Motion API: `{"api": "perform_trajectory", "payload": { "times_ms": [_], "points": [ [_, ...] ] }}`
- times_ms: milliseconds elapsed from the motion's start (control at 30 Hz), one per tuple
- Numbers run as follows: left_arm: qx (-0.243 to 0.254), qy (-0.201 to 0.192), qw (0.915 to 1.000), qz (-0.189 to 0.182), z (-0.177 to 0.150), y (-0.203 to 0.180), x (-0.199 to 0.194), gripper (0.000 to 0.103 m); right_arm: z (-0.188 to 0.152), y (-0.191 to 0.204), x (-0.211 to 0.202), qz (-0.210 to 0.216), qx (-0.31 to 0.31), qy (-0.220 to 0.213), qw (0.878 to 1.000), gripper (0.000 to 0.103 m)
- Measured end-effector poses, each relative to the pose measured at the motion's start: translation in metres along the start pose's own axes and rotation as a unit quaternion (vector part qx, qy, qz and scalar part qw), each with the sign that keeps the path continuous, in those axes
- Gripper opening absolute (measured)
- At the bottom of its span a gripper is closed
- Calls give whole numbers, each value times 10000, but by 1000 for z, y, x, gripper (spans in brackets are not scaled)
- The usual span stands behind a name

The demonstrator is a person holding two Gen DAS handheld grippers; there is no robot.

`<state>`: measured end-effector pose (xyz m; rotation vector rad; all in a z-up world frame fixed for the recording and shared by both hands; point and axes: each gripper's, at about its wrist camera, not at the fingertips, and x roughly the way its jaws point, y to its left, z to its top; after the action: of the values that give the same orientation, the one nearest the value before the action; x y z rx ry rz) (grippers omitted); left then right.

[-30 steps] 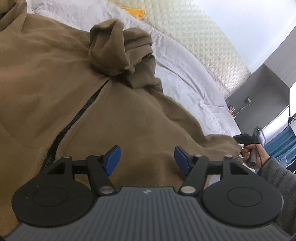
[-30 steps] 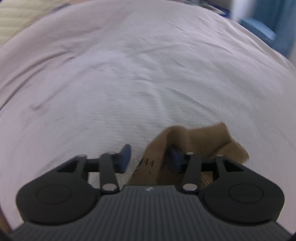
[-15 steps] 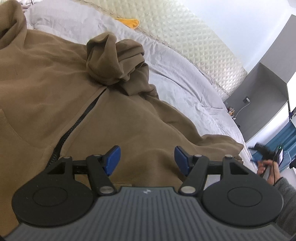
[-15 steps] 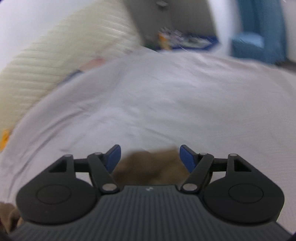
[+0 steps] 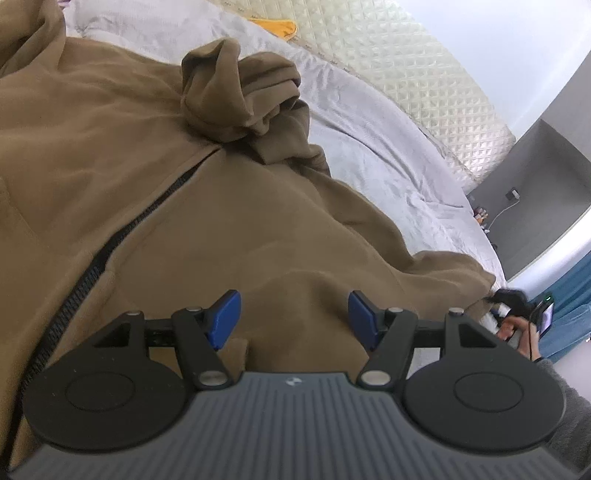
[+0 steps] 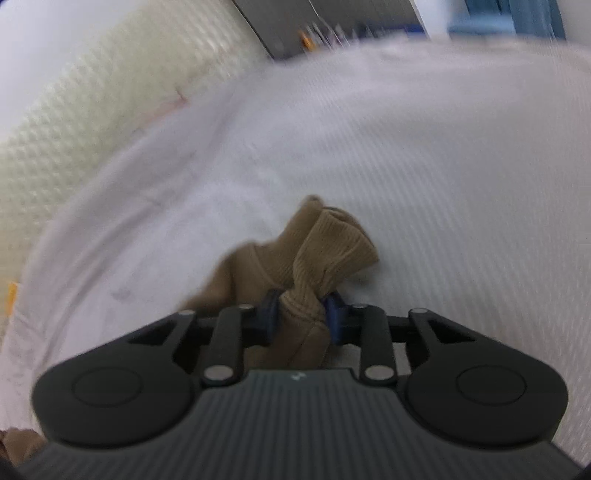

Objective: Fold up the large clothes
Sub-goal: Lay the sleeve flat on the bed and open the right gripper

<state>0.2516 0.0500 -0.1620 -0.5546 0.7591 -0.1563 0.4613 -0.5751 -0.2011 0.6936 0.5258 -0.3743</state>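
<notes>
A large brown zip hoodie (image 5: 155,155) lies spread on the bed, its black zipper (image 5: 110,254) running down the front and its hood (image 5: 236,96) bunched at the top. My left gripper (image 5: 293,314) is open and empty, just above the hoodie's front. My right gripper (image 6: 301,317) is shut on the ribbed cuff of the hoodie's sleeve (image 6: 325,251), held over the bed sheet. In the left wrist view the right gripper (image 5: 511,301) shows at the sleeve's far end, blurred, with the hand on it.
The bed has a pale grey sheet (image 5: 388,147) and a quilted cream headboard (image 5: 424,74). A yellow item (image 5: 277,26) lies by the headboard. A grey bedside unit (image 5: 535,192) with a plugged cable stands at the right. Blue fabric (image 5: 569,302) hangs beyond it.
My right gripper opened half a second ago, then closed on the sleeve cuff. The left gripper stayed open and shifted slightly over the hoodie.
</notes>
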Motion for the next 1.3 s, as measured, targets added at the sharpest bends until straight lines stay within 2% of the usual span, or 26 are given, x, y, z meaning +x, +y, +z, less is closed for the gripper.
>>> {"api": "perform_trajectory", "payload": {
  "times_ms": [133,267,367,400,467,600,700,800,933,1000,1133,1300],
  "points": [
    [159,-31,9999,0,-3,-10,-5,70,38,21,-31,148,-127,-505,9985,26],
    [275,-9,9995,-145,-8,-19,-10,70,81,28,-66,98,-77,-965,9953,25],
    [360,125,9988,-310,-14,-26,-13,70,120,30,-89,49,19,-1273,9919,21],
    [417,160,9984,-353,-16,-29,-14,70,131,30,-95,59,-2,-1341,9910,11],
    [533,233,9974,-427,-19,-34,-15,70,153,31,-106,-70,-93,-1537,9880,12],
    [726,472,9947,-552,-30,-43,-11,70,174,41,-117,-64,-233,-1841,9826,11],
    [749,683,9923,-716,-37,-46,-6,70,185,32,-112,-168,-69,-1914,9813,11],
    [799,813,9900,-831,-44,-45,-5,70,178,11,-93,-442,21,-1864,9815,11],
    [759,900,9910,-634,-42,-29,-14,70,136,-40,-53,-1052,-161,-1430,9840,12],
    [704,889,9924,-479,-37,-18,-22,70,110,-72,-32,-1302,-40,-1119,9851,12],
    [577,763,9954,-7,-21,10,-42,70,68,-119,-14,-1425,341,-822,9858,13],
    [301,531,9975,355,-2,39,-66,70,51,-122,-19,-1455,56,-698,9869,21]
  ]
}}
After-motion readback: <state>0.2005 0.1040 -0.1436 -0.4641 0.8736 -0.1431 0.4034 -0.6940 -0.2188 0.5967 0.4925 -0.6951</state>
